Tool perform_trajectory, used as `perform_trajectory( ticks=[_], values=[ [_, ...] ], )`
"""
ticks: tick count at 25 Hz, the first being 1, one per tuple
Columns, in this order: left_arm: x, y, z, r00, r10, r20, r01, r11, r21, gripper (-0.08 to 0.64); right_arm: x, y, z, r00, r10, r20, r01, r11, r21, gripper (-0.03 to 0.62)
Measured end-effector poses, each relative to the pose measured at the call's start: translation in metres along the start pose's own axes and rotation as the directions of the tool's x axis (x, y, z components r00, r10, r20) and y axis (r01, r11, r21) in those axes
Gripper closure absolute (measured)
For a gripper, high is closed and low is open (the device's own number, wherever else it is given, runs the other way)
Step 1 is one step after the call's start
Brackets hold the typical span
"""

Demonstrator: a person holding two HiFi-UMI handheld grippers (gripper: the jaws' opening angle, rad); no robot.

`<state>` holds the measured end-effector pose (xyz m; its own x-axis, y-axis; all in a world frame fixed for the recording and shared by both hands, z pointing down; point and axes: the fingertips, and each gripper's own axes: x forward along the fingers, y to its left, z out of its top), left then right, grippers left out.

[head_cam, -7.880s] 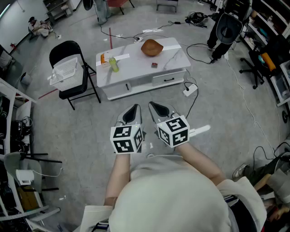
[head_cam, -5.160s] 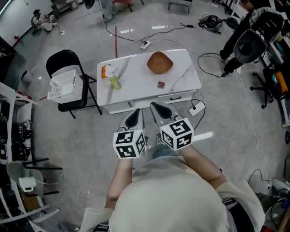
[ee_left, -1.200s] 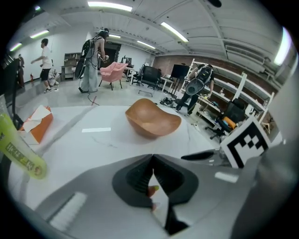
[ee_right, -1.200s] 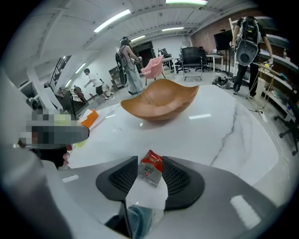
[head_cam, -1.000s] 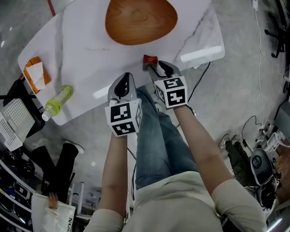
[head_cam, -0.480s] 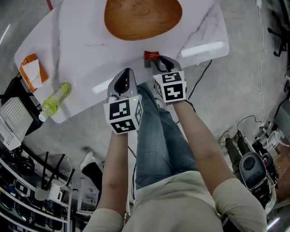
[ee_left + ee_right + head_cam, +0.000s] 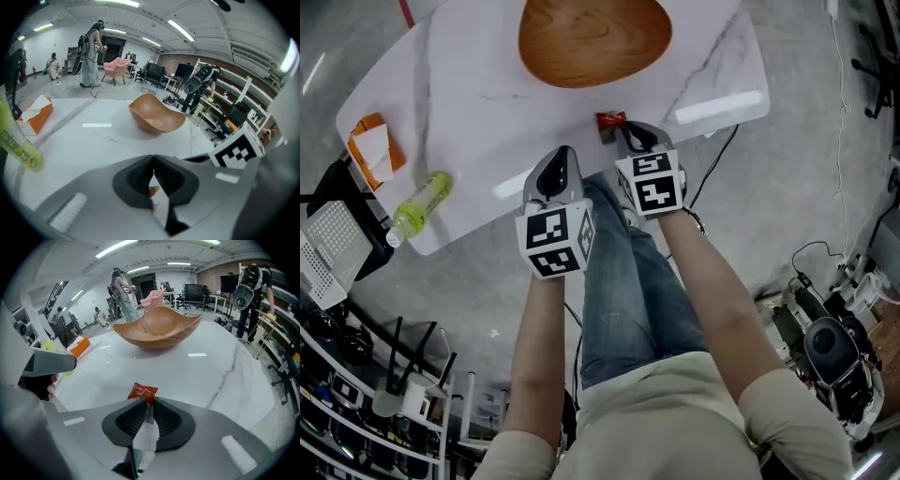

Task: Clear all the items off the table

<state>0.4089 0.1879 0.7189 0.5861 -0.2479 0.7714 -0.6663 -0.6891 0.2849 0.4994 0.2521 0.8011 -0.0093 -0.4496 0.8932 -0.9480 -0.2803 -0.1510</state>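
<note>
A small red packet (image 7: 610, 121) lies near the front edge of the white marble table (image 7: 487, 103). My right gripper (image 7: 623, 137) points down at it. Its jaws have just been closing, and in the right gripper view the tips (image 7: 146, 401) pinch the near edge of the red packet (image 7: 143, 391). My left gripper (image 7: 557, 157) hangs over the table's front edge to the left, shut and empty (image 7: 153, 159). A wooden bowl (image 7: 595, 37) sits at the back, a green bottle (image 7: 417, 208) lies at the left end, and an orange packet (image 7: 370, 150) is beyond it.
A black folding chair with a white basket (image 7: 328, 253) stands off the table's left end. Racks with gear fill the lower left. Cables and a power strip trail on the floor right of the table. People stand far back in the room (image 7: 91, 51).
Since the earliest frames I have come up to the table's front edge. Over the last second the right jaws narrowed onto the red packet's edge; the left gripper stayed put.
</note>
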Motion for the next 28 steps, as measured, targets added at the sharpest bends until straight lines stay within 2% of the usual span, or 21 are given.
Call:
perform_trajectory(
  ticks=[5,7,28],
  values=[
    [-0.008,-0.003,0.005,1.0,0.002,0.01,-0.002,1.0,-0.016,0.551,-0.012,-0.004,0.005,1.0,-0.02,0.024,0.02,1.0,-0.005,0.558],
    [-0.014,-0.007,0.008,1.0,0.0,0.015,0.001,1.0,-0.017,0.551,-0.02,-0.005,0.009,0.999,-0.025,0.038,0.025,1.0,-0.003,0.584],
    [-0.081,-0.036,0.032,0.998,0.009,0.065,-0.01,1.0,0.004,0.552,-0.106,0.007,0.046,0.988,-0.04,0.151,0.041,0.999,-0.002,0.586]
  ],
)
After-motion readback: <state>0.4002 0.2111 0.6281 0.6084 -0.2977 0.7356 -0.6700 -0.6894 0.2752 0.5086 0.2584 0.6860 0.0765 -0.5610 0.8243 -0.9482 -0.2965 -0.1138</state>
